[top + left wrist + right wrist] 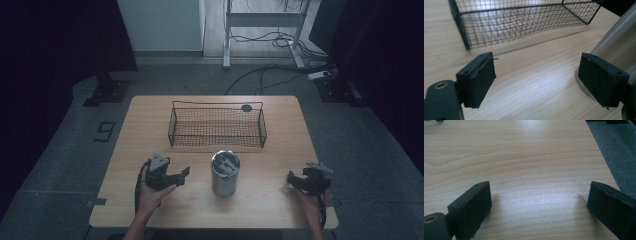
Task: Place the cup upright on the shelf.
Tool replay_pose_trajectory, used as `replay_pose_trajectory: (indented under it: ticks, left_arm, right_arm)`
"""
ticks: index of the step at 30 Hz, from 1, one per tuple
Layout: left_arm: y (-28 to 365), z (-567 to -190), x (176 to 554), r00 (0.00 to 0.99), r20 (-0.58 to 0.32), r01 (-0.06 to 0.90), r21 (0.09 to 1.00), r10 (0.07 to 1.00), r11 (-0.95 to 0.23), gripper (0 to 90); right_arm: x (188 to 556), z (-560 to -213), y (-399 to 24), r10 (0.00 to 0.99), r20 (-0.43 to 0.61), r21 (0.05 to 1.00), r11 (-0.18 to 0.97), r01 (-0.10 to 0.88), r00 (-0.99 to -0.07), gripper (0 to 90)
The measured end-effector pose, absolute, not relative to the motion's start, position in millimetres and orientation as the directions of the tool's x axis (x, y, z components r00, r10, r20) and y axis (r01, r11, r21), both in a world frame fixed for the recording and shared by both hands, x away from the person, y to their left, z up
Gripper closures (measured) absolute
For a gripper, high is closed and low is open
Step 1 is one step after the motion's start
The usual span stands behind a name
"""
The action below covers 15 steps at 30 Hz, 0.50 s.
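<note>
A steel tumbler [225,173] stands upright at the middle front of the wooden table [150,115]; its metal side also shows at the right edge of the left gripper view [616,40]. Behind it sits a black wire basket [217,126], seen close in the left gripper view [519,20]. My left gripper [182,174] rests low on the table left of the tumbler, open, jaws wide with nothing between them [536,80]. My right gripper [295,179] is near the table's right front corner, open over bare wood [539,205].
A small dark round object [246,107] lies on the table behind the basket. The table's right edge and grey carpet [616,150] are close to the right gripper. Desk legs and cables [270,40] stand on the floor beyond the table.
</note>
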<state>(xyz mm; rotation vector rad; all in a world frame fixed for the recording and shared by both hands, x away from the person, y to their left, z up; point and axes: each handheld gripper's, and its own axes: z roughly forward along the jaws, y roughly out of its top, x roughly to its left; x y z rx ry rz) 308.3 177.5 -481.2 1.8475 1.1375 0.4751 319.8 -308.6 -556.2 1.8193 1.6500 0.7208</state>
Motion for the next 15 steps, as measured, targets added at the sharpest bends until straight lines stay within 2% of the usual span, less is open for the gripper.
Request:
replay_pose_trajectory:
  ticks: [15]
  left_arm:
    - [149.8, -471.9, 304.7, 0.575, -0.123, 0.502, 0.834, 0.809, -0.229, 11.1]
  right_arm:
    - [319.3, -556.4, -308.8, 0.995, 0.013, 0.726, -0.074, 0.683, 0.094, 5.9]
